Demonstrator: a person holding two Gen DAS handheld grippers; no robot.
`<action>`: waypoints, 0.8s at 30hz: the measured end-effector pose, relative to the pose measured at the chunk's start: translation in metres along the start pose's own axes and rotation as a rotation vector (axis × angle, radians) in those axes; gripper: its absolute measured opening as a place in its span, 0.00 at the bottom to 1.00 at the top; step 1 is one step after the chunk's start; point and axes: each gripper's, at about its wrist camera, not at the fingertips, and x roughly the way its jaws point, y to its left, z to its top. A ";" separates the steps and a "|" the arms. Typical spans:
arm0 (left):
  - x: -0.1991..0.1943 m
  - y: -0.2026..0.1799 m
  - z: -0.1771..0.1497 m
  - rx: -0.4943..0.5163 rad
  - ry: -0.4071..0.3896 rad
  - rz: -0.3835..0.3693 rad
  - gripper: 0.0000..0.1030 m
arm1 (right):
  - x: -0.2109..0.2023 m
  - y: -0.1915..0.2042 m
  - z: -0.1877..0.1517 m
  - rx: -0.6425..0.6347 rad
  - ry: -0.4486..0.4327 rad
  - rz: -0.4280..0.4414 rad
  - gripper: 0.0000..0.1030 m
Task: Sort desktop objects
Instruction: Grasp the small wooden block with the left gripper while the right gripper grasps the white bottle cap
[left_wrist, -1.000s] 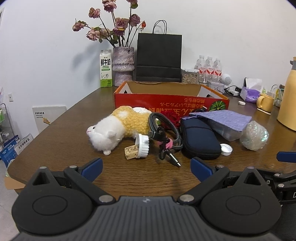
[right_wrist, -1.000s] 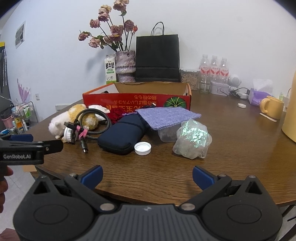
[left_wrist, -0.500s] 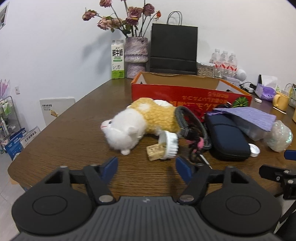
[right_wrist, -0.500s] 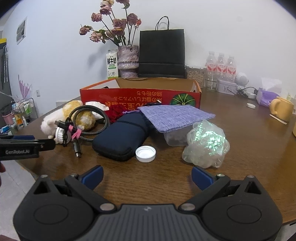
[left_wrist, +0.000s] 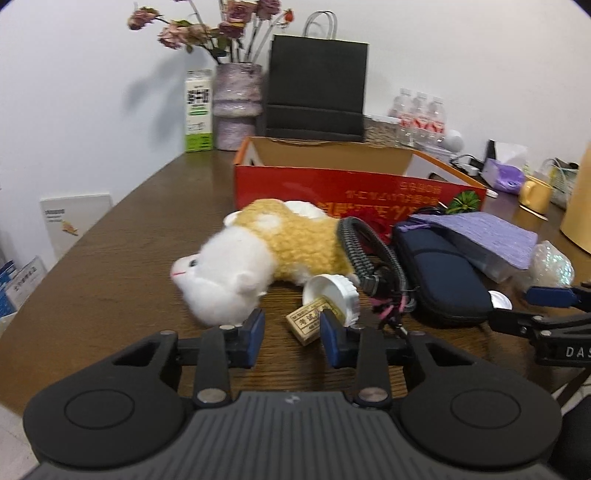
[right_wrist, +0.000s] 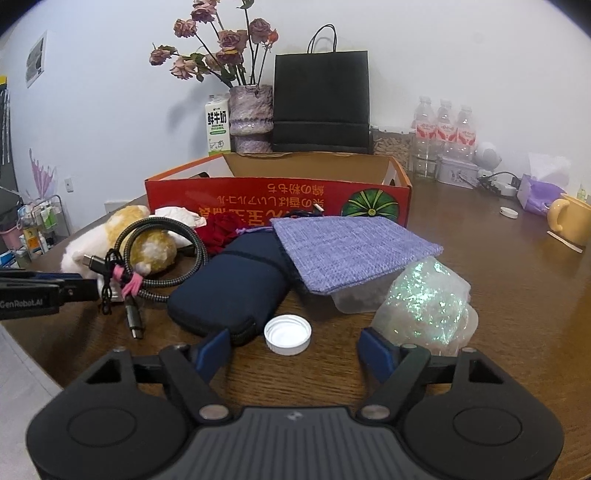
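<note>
In the left wrist view my left gripper (left_wrist: 292, 334) hovers low over the table and its jaws are closing. A small tan printed block (left_wrist: 307, 322) lies just ahead between the tips, untouched by the pads. Behind it a white ribbed cap (left_wrist: 334, 293) leans on a white and yellow plush toy (left_wrist: 251, 266). In the right wrist view my right gripper (right_wrist: 295, 350) is closing too, with a white bottle cap (right_wrist: 288, 334) lying loose between its tips. A navy pouch (right_wrist: 229, 291) and an iridescent wrapped bundle (right_wrist: 424, 306) flank that cap.
An open red cardboard box (left_wrist: 351, 184) stands behind the pile. A coiled braided cable (right_wrist: 159, 258) and a purple cloth bag (right_wrist: 343, 247) lie on the pile. Vase, milk carton, black paper bag and water bottles line the wall. A yellow mug (right_wrist: 570, 219) sits at the right.
Both grippers moved forward toward the pile and narrowed their jaws, the left far more. The tan block and the white cap now lie between the respective tips. No object moved.
</note>
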 end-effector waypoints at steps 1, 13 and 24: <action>0.002 -0.001 0.000 0.007 0.003 -0.010 0.35 | 0.001 0.000 0.000 0.001 0.000 0.002 0.74; 0.015 -0.008 -0.001 0.071 0.018 -0.064 0.37 | 0.005 0.002 0.002 0.016 -0.004 0.040 0.56; -0.007 -0.009 -0.010 0.053 0.009 -0.071 0.27 | -0.005 0.004 0.000 0.020 -0.030 0.055 0.25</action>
